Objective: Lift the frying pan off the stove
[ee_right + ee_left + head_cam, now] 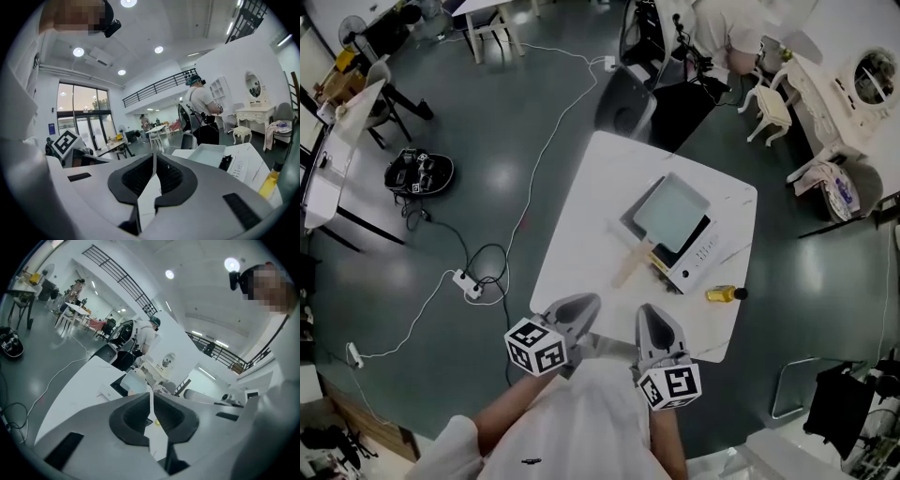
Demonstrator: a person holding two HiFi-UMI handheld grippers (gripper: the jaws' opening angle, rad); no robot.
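Observation:
A square grey frying pan [671,212] with a pale wooden handle [630,264] rests on a white and black stove [698,255] on the white table [581,244]. The handle points toward me. My left gripper [579,308] and right gripper [657,330] hover side by side above the table's near edge, both shut with nothing in them, well short of the handle. The pan [208,153] and stove [239,164] show ahead in the right gripper view. Beyond the closed tips in the left gripper view lies the pan [132,382].
A small yellow bottle [722,294] lies right of the stove near the table's edge. A black chair [623,105] stands at the far side with a person [722,33] behind it. Cables and a power strip [469,283] run over the floor to the left.

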